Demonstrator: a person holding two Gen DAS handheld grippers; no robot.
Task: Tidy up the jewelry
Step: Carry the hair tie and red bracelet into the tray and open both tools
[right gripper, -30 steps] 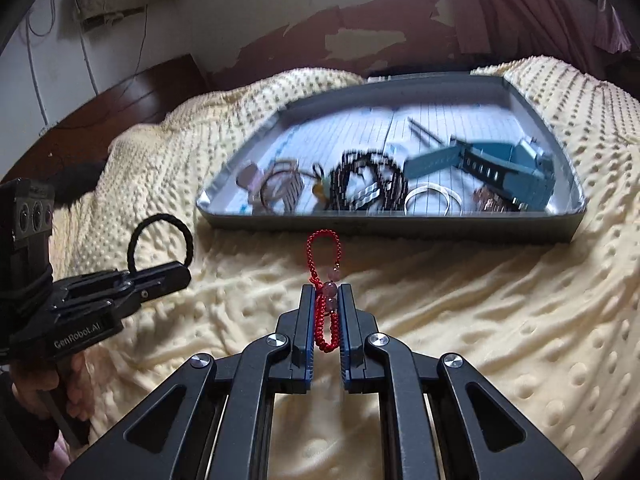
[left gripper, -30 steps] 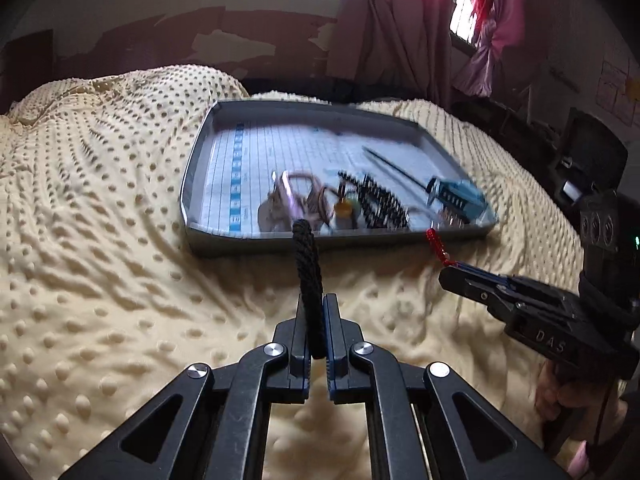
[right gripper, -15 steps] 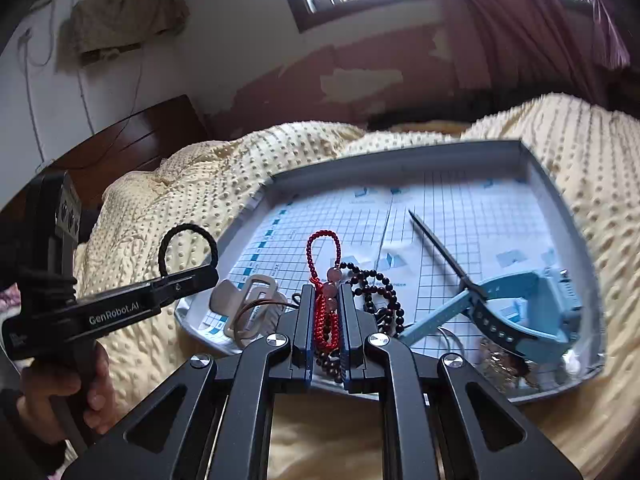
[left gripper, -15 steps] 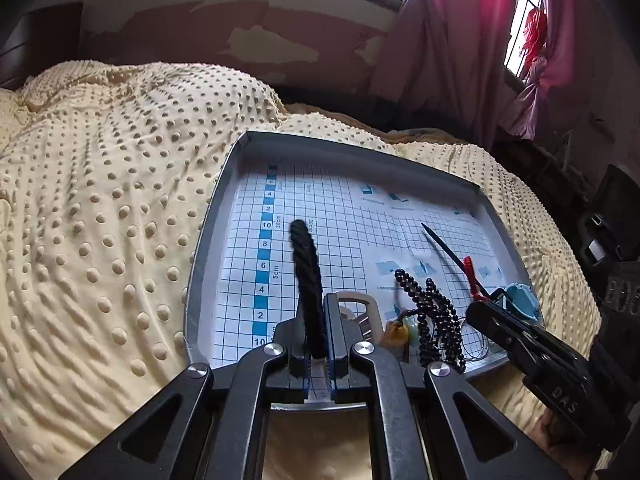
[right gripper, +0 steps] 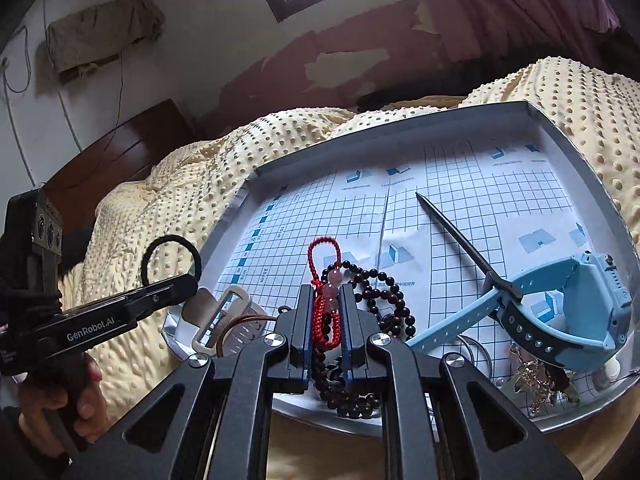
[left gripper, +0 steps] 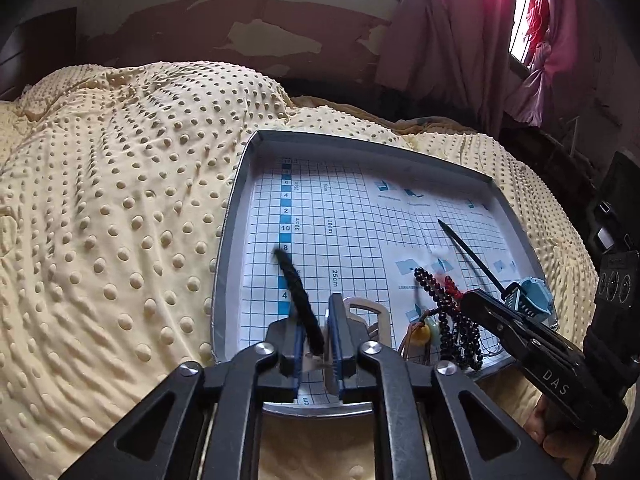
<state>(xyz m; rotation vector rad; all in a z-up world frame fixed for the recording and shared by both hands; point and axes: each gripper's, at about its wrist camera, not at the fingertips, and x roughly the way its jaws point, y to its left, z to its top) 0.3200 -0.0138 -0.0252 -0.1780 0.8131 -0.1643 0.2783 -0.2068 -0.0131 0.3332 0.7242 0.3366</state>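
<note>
The landmark is the grey tray point(left gripper: 228, 240), which lies on a cream dotted blanket point(left gripper: 100, 200) and is lined with a gridded sheet.

Leftmost, over the tray's near-left corner, the left gripper point(left gripper: 314, 344) hangs with its jaws parted. The black hair tie point(left gripper: 298, 300) stands between them, leaning toward the left pad and tilted over the grid's blue scale column; the jaws are no longer squeezing it, though whether it still touches a pad cannot be told. In the right wrist view the same hair tie point(right gripper: 170, 260) shows as a loop rising from the left gripper's tip point(right gripper: 176, 284) just outside the tray's left wall, with a hand point(right gripper: 76, 396) on the handle below.

Just right of that, inside the tray's near edge, lies a pale buckle piece point(left gripper: 372, 312), then a dark beaded bracelet point(left gripper: 452, 320) heaped with a yellow-green charm point(left gripper: 424, 330).

Over the tray's near middle the right gripper point(right gripper: 326, 320) is clenched on the red cord bracelet point(right gripper: 326, 280), whose loop and pink beads stick up above the jaws, over the dark beads point(right gripper: 384, 288).

Farther right, a thin dark pin point(right gripper: 452, 236) lies slanted on the grid, touching the blue watch point(right gripper: 560, 312) in the tray's near-right corner. A gold trinket point(right gripper: 532, 376) sits beside the watch.
</note>
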